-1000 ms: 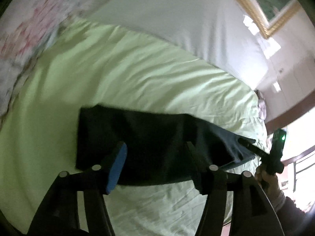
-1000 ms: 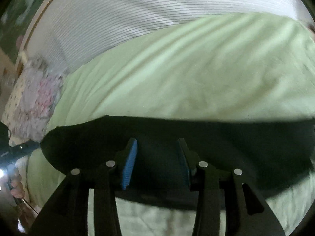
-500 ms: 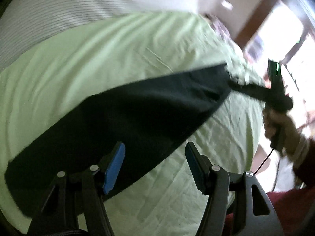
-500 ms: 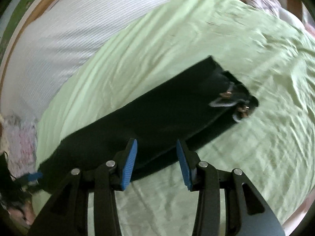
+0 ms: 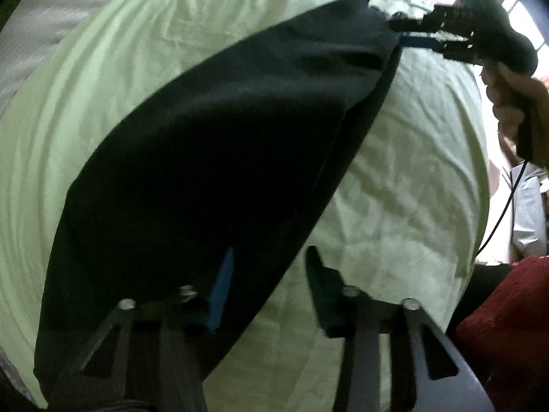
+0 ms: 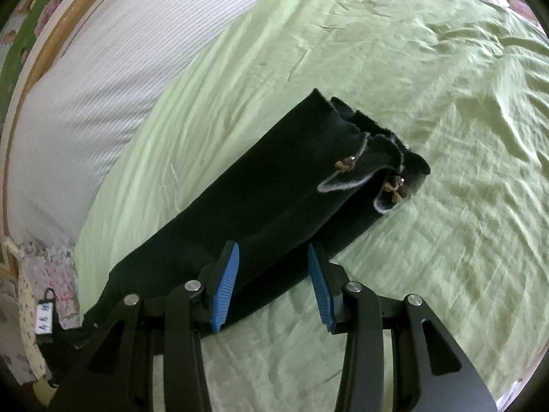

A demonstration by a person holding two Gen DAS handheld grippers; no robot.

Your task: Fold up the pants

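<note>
Now the right tool (image 6: 272, 285) is wide open, and nothing sits between its blue pads (image 6: 224, 286). Its jaws hang just over the near edge of the pants (image 6: 260, 206). The left tool (image 5: 266, 288) is open too, with one finger over the dark cloth and the other over the bed sheet (image 5: 394, 178).

The pants are black and lie on the green sheet in a long strip, folded along their length. In the right view, the far end shows cuffs with pale edging and little brown ties (image 6: 346, 164). The near end runs off to the lower left, close to a flowery cloth (image 6: 51, 267). A white striped cover (image 6: 113, 68) lies past the green sheet.

Neither tool holds the pants at this moment, so they rest loose on the bed.

What could go wrong? The top layer does not line up with the layer under it. If a tool pinches only the top layer, the next fold may come out crooked. A tool could also grab the sheet with the pants and drag it up.
</note>
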